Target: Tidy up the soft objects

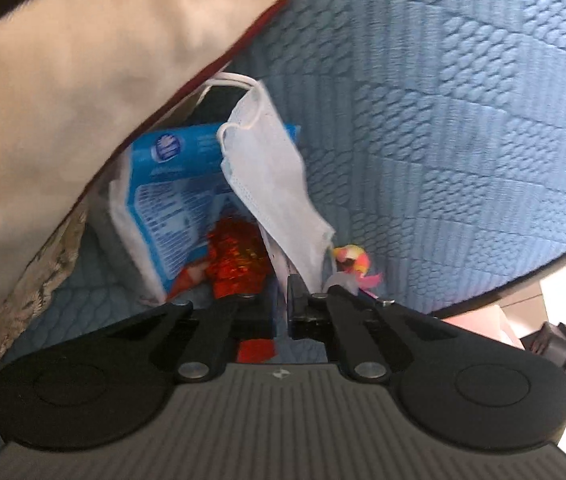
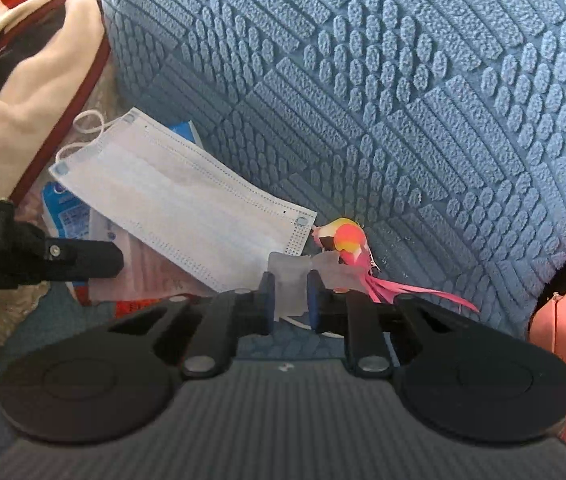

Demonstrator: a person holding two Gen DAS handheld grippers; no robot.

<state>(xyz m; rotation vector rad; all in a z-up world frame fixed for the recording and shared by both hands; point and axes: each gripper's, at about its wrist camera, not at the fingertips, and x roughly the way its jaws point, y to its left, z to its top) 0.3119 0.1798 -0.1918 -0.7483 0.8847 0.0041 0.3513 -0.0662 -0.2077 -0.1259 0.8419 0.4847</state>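
Your left gripper (image 1: 282,300) has its jaws drawn together, pinching the lower edge of the face mask (image 1: 271,184). From there the mask rises up and away from the fingertips, its white ear loop (image 1: 225,80) arching near the cream cushion (image 1: 75,92) at the upper left. In the right wrist view the same mask (image 2: 179,200) spreads out flat and slanted, one corner low beside the toy bird (image 2: 347,244), the other high near the cushion, and the left gripper's black finger (image 2: 83,262) reaches in from the left edge to the mask's lower border.

Your right gripper (image 2: 290,300) is clamped on a thin translucent strip (image 2: 289,284) that stands between the blue-edged pads and runs toward the pink and yellow toy bird. The bird sits just past the right fingertip, its pink tail feathers (image 2: 415,290) trailing to the right over the blue quilted cover (image 2: 403,100).

Under and behind the mask lies a blue and white packet (image 1: 175,200), propped against the cushion, with a shiny red-orange wrapper (image 1: 235,260) just ahead of your left jaws. Everything rests on the blue quilted cover (image 1: 443,120).
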